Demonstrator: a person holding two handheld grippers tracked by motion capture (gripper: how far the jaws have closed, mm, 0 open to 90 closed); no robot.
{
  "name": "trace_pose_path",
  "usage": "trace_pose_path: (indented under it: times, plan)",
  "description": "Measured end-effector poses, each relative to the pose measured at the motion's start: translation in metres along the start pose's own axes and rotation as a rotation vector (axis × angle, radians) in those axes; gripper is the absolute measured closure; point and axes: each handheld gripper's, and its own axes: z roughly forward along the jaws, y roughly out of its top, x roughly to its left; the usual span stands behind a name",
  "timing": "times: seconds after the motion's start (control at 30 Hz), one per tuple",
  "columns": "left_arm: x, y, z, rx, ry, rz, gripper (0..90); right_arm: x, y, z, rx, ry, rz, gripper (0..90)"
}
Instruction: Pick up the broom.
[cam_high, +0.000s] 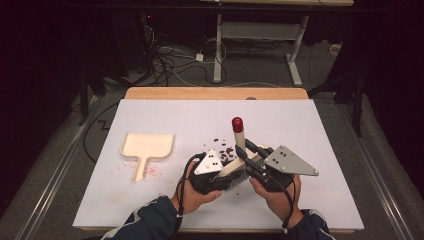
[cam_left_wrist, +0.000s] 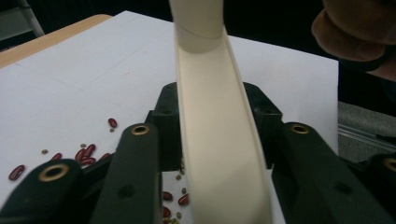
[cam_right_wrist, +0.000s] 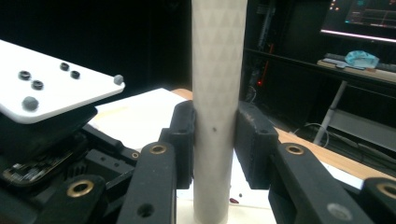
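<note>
The left gripper (cam_high: 227, 175) has its 2 jaws closed on the cream head of a small brush (cam_left_wrist: 219, 140), which runs up between the fingers (cam_left_wrist: 135, 177) as a smooth, curved band. The right gripper (cam_high: 252, 162) clamps the brush's pale handle (cam_right_wrist: 217, 107) between its pads (cam_right_wrist: 184, 135), the handle standing upright between them and ending above them in a red tip (cam_high: 237, 124). The 2 grippers sit just beside each other, each on its own part of the brush. Red beans (cam_left_wrist: 86, 153) lie scattered on the white table (cam_high: 300, 130) under and just beyond the left fingers. A cream dustpan (cam_high: 146, 150) lies well apart, to the left of both grippers.
</note>
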Motion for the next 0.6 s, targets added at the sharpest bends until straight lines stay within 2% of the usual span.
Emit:
trace_pose_path:
  times: [0.13, 0.23, 0.3, 0.37, 0.5, 0.6]
  plan:
    - [0.004, 0.0, -0.004, 0.022, -0.001, 0.041, 65.2, -0.005, 0.001, -0.004, 0.012, 0.048, 0.005, 69.8]
    - [0.006, 0.0, -0.008, 0.039, -0.016, 0.065, 65.7, -0.011, 0.001, -0.008, 0.02, 0.112, -0.02, 67.9]
    - [0.008, -0.001, -0.01, 0.05, -0.03, 0.063, 65.7, -0.017, 0.001, -0.011, 0.044, 0.151, -0.04, 63.1]
    - [0.01, -0.003, -0.013, 0.066, -0.043, 0.071, 65.8, -0.022, 0.0, -0.012, 0.08, 0.194, -0.072, 58.3]
    - [0.014, -0.006, -0.024, 0.084, -0.115, 0.101, 65.7, -0.035, -0.007, -0.01, 0.2, 0.285, -0.138, 50.2]
    - [0.013, -0.007, -0.03, 0.098, -0.182, 0.14, 65.7, -0.042, -0.018, -0.005, 0.272, 0.371, -0.139, 45.2]
